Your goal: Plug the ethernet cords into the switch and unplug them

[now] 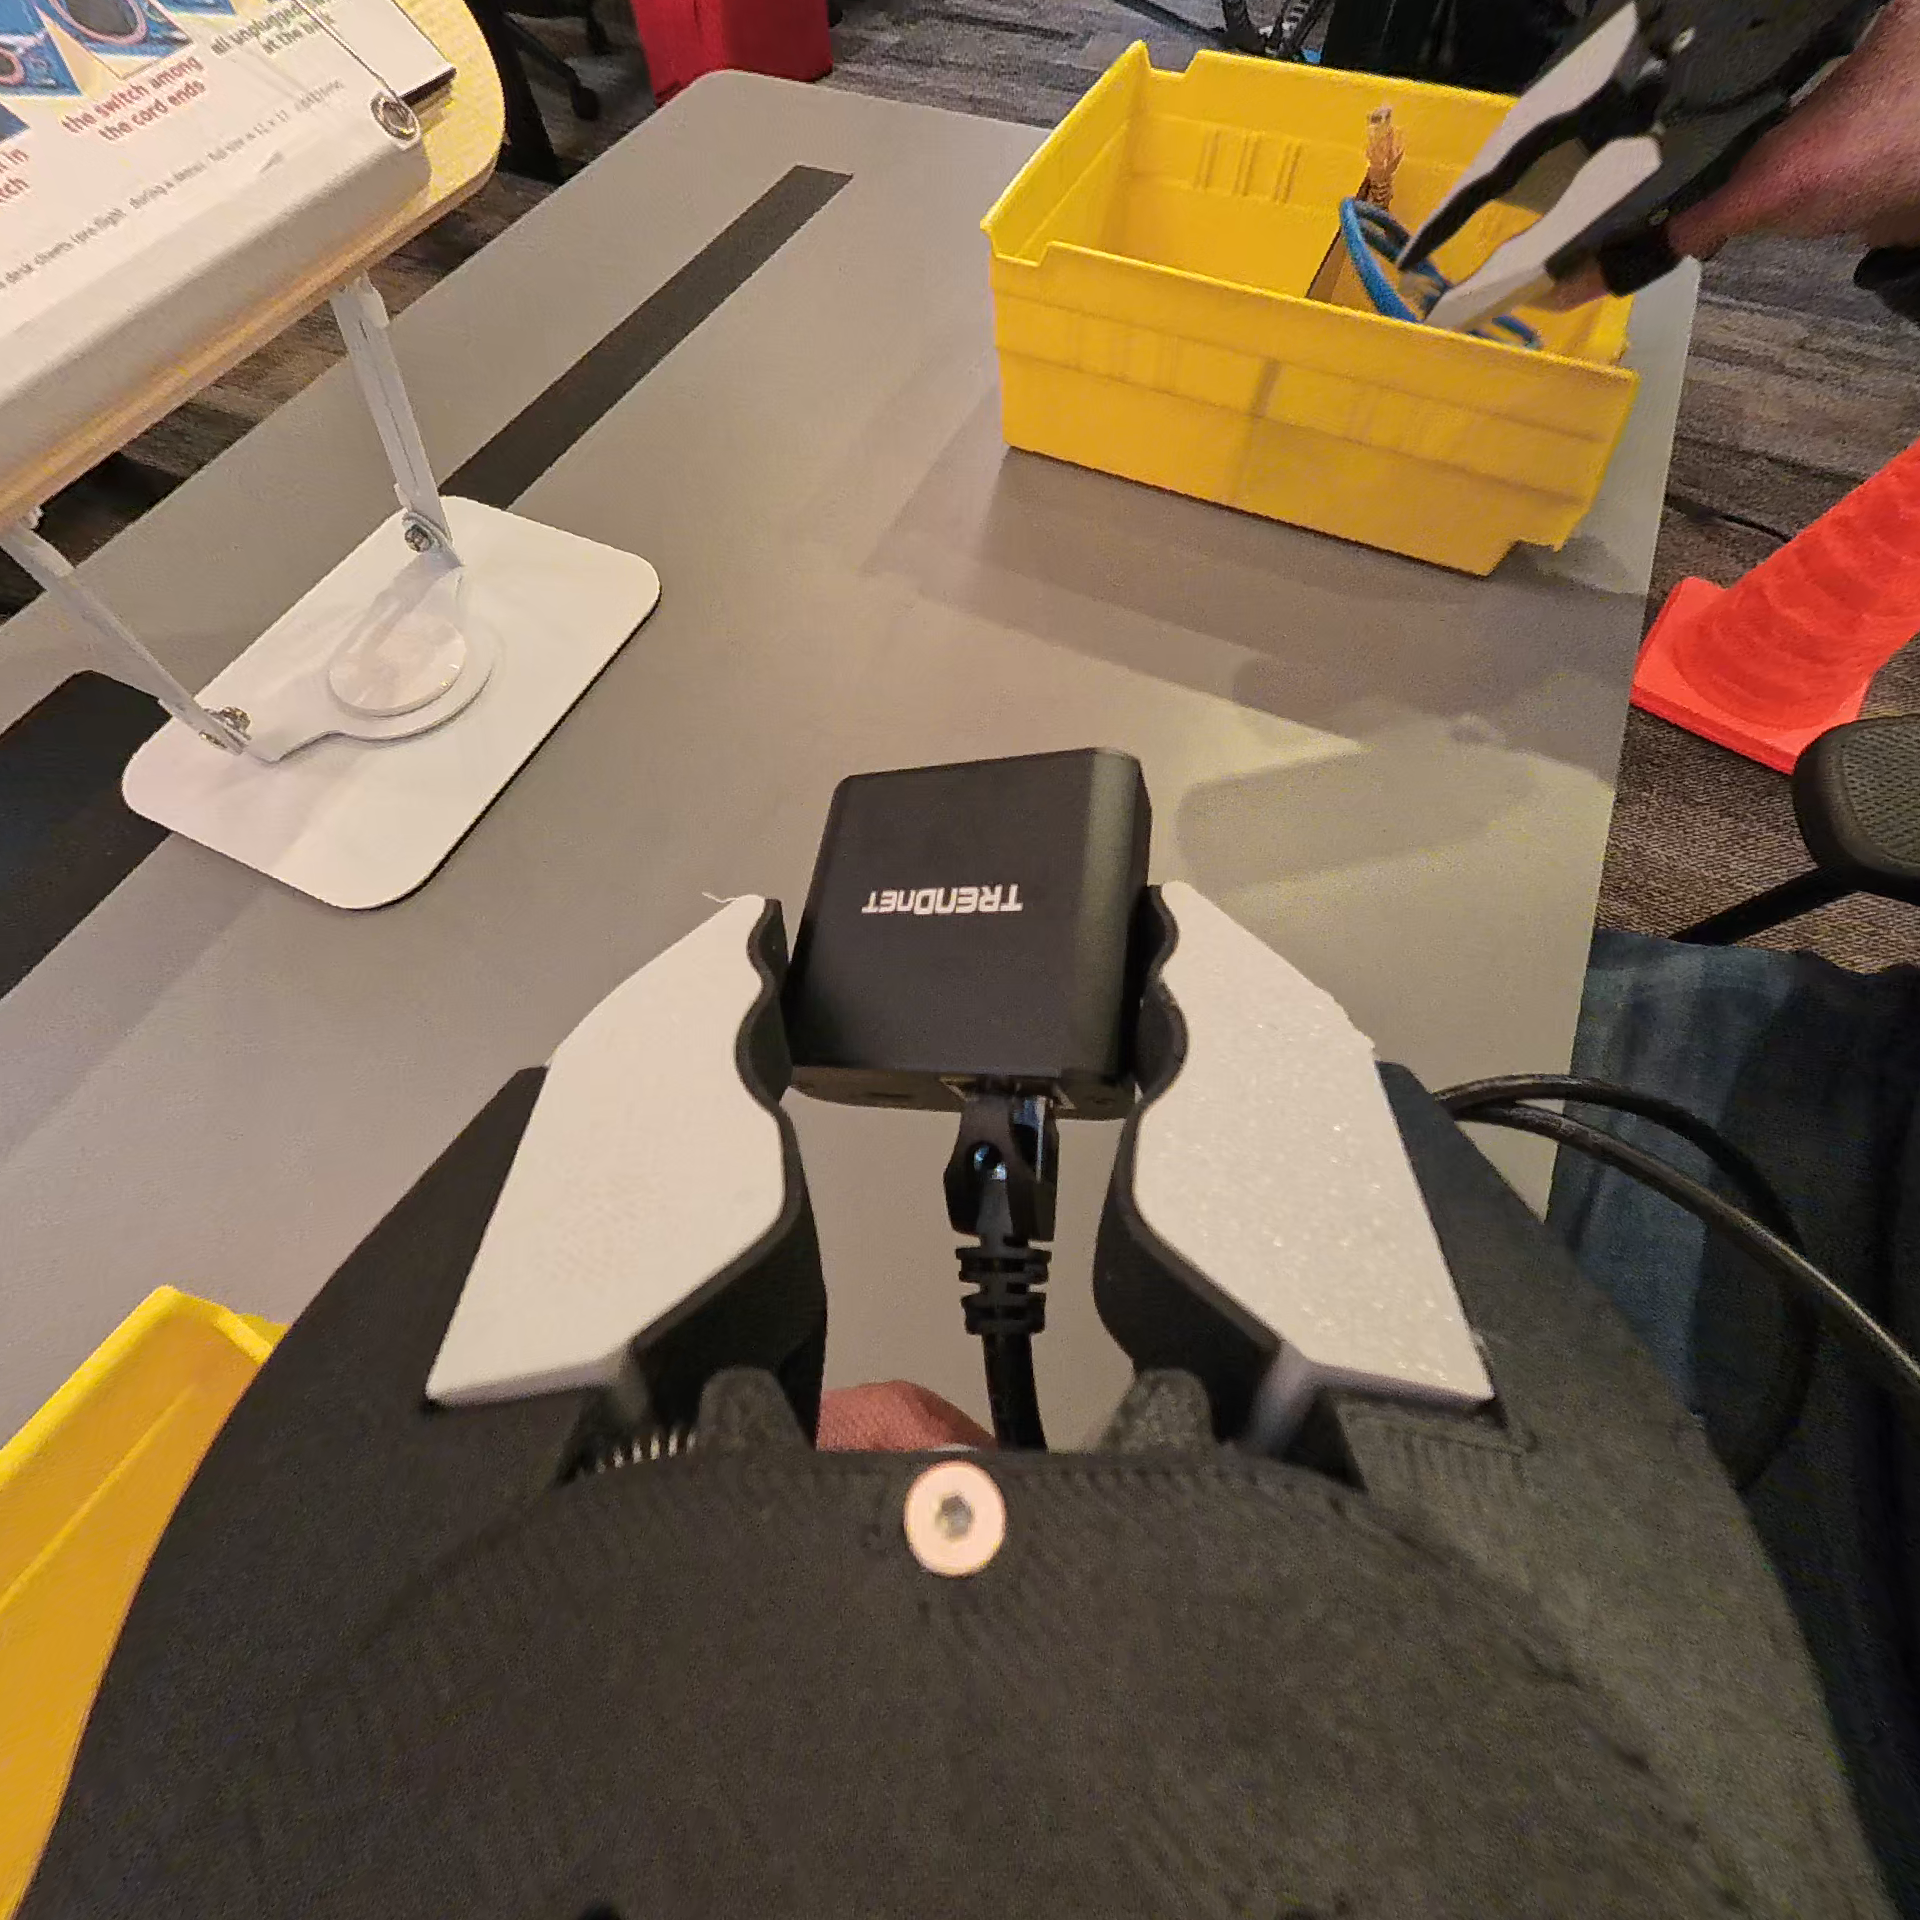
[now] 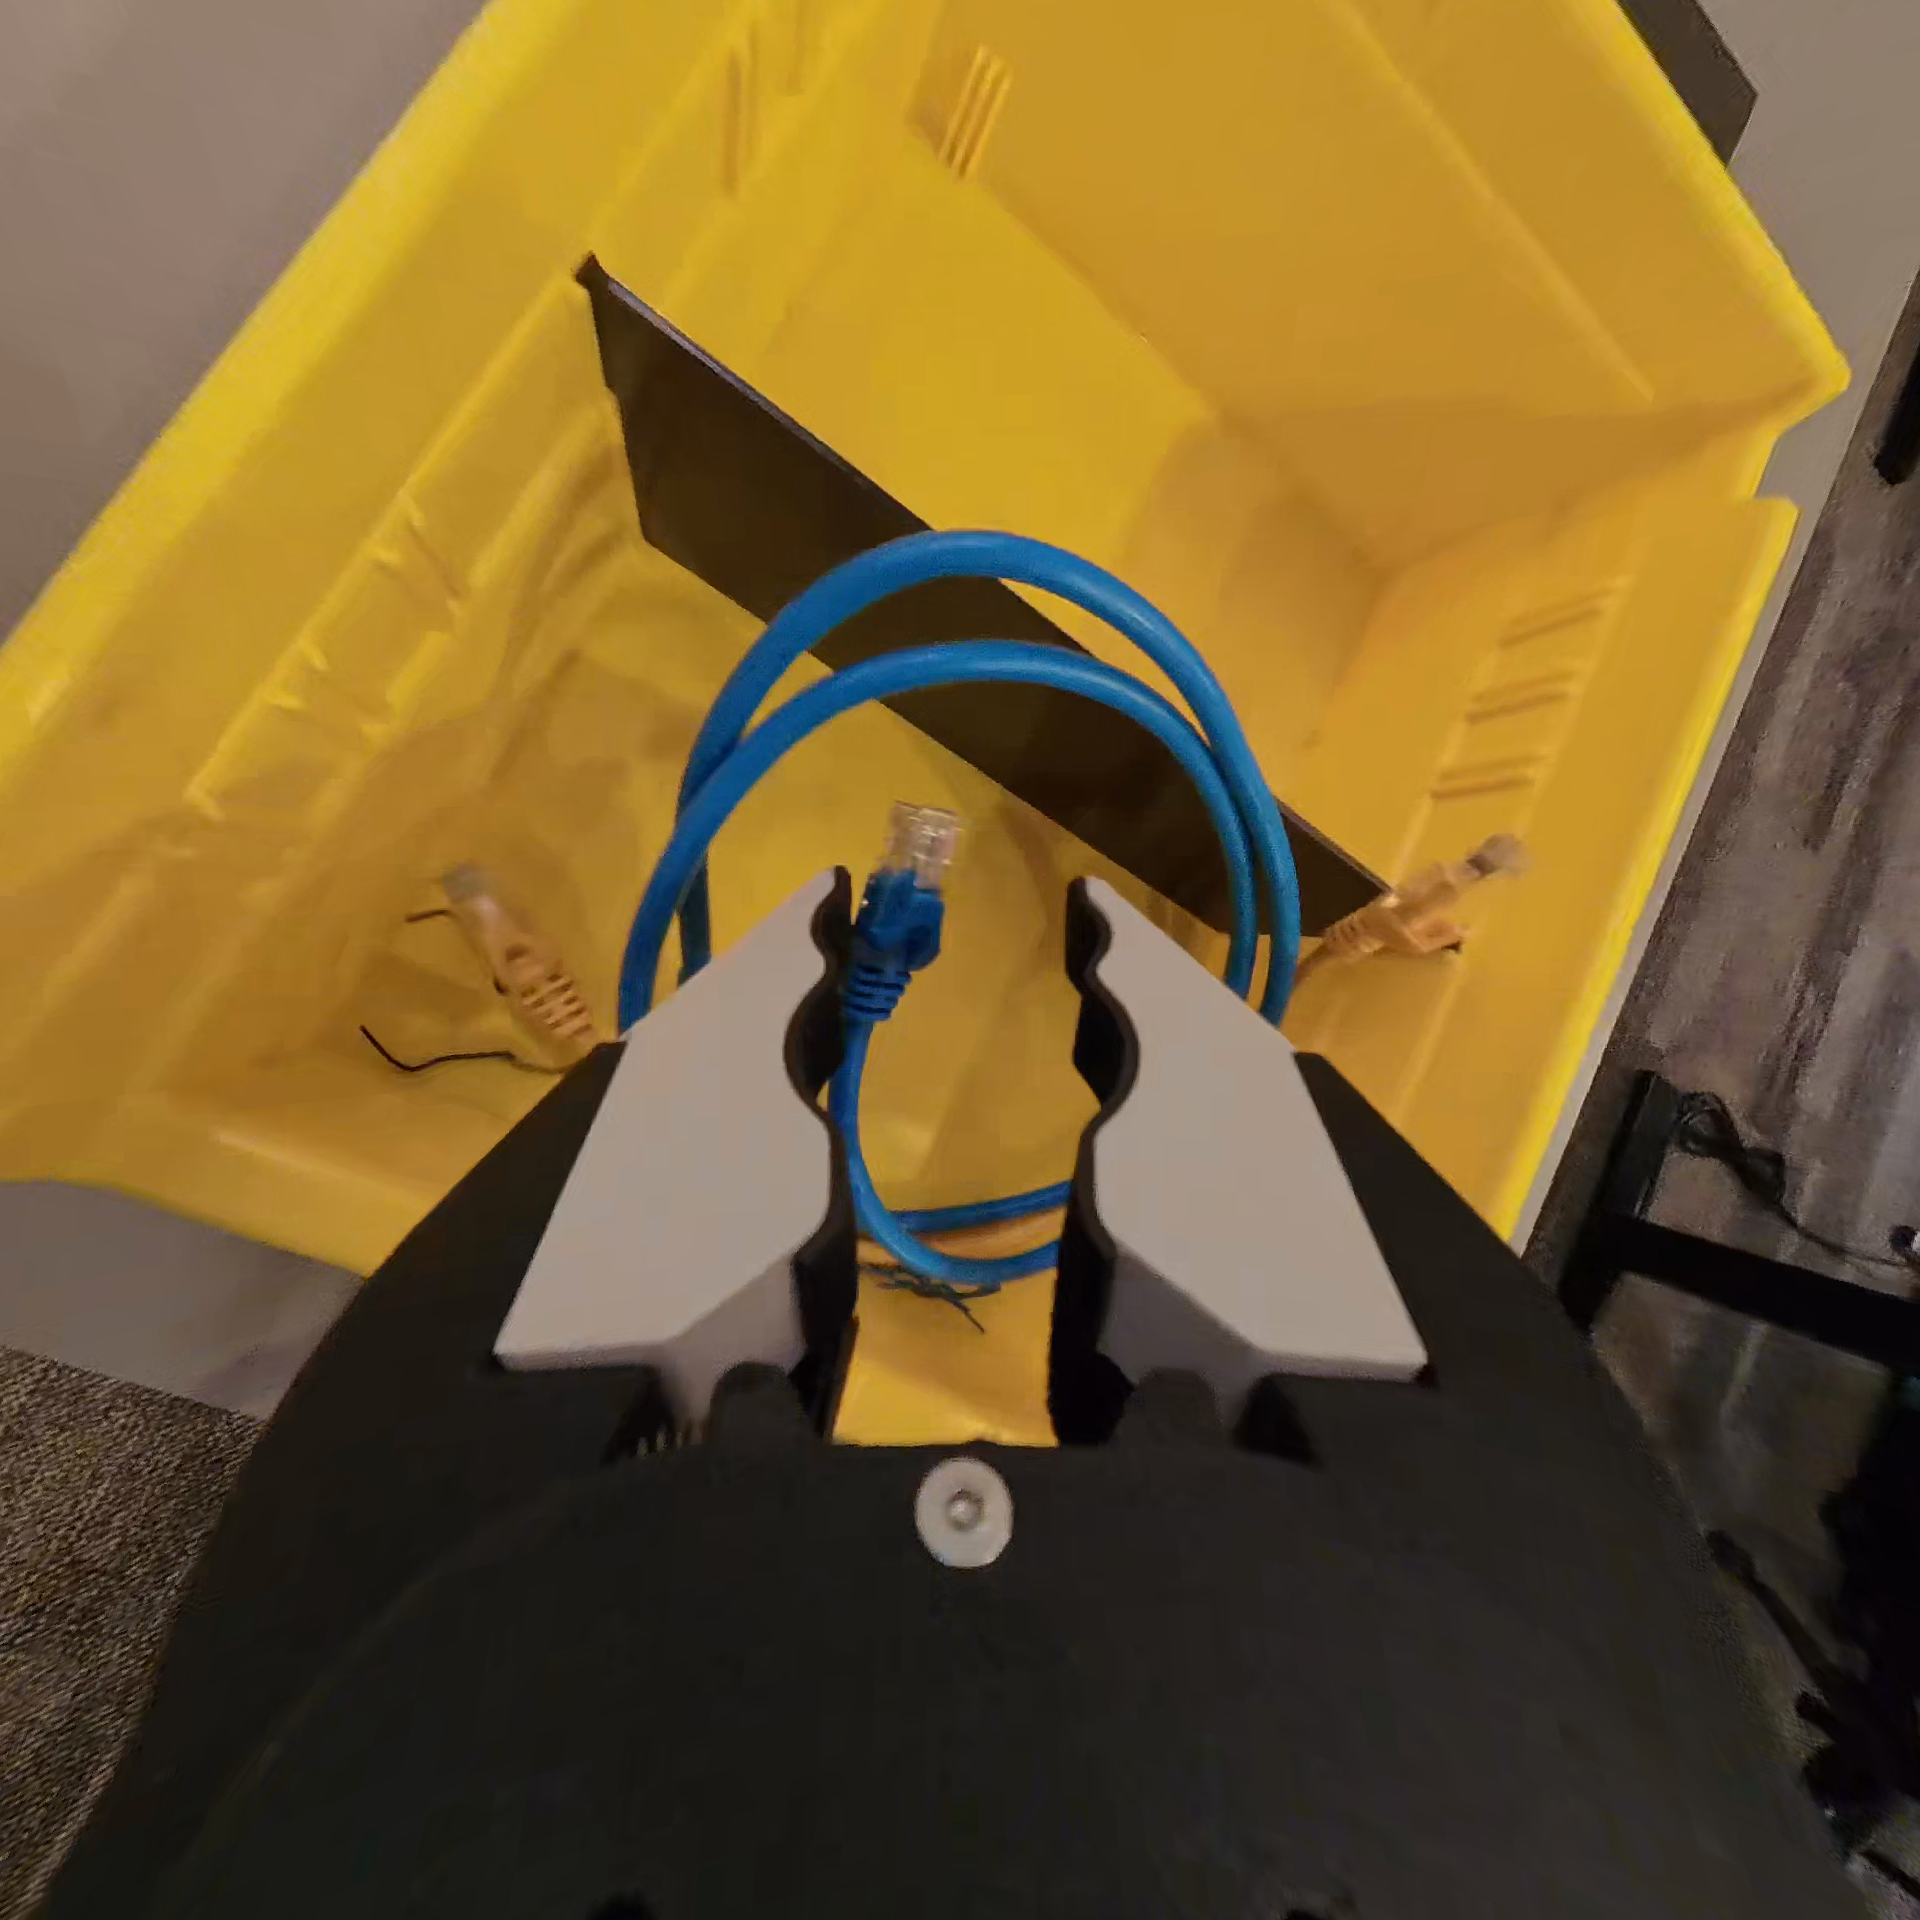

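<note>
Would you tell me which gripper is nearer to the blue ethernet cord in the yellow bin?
Right. The right gripper is open around the blue cord in the yellow bin; the left gripper clamps the black switch across the table.

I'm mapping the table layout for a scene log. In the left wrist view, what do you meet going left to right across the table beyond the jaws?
White stand base → black switch held in the left gripper → yellow bin → right gripper dipping into the bin → orange cone.
</note>
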### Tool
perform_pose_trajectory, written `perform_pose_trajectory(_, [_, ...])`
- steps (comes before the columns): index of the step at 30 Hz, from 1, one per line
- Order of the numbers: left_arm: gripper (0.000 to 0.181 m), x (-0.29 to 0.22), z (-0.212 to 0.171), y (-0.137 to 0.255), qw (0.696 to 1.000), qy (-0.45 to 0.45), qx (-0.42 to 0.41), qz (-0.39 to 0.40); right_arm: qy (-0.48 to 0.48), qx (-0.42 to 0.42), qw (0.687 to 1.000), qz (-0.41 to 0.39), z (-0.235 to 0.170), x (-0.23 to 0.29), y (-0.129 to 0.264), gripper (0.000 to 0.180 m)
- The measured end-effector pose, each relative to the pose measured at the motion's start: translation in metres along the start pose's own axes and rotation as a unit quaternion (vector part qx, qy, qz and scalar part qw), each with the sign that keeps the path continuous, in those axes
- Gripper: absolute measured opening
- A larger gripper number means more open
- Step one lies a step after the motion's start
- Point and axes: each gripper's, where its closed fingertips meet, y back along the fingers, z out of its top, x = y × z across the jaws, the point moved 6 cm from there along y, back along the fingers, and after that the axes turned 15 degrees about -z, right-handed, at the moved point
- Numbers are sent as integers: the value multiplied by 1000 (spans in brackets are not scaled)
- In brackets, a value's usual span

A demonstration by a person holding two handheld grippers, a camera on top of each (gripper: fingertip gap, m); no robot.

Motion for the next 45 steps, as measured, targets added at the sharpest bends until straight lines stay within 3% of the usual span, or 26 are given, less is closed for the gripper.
perform_pose_trajectory(3, [64,0,-1,-1,1000,-2,4,6,-10,-26,999,28,10,0,11,53])
perform_pose_trajectory(6, [64,3,1,1,1000,-1,-3,16,6,-17,1000,5,12,-15,29,72])
perform_pose_trajectory(12, [64,5,15,-2,997,-24,-29,62,15,-153,988,-24,89,-3,103,57])
perform_pose_trajectory(15, [64,4,23,-10,994,-51,-24,94,36,-231,971,57,142,50,124,54])
perform_pose_trajectory(20, [64,0,36,-25,986,-93,-19,137,-14,-317,903,291,217,151,139,54])
perform_pose_trajectory(25, [64,-6,47,-33,971,-150,-32,184,-133,-280,836,453,267,201,111,64])
perform_pose_trajectory(30, [64,-4,47,-18,943,-216,-19,252,-217,-282,703,616,286,203,111,52])
perform_pose_trajectory(31, [64,-6,45,-20,936,-238,-2,260,-223,-283,694,623,289,202,110,53])
perform_pose_trajectory(34, [64,-13,41,-29,916,-283,24,282,-205,-269,694,636,295,209,109,51])
perform_pose_trajectory(36, [64,-15,42,-28,906,-303,23,294,-198,-266,708,624,297,211,105,29])
perform_pose_trajectory(39, [66,-19,41,-28,896,-329,32,297,-165,-275,712,624,300,210,110,24])
perform_pose_trajectory(45, [67,-30,39,-19,912,-339,21,232,-42,-298,753,585,303,209,120,23])
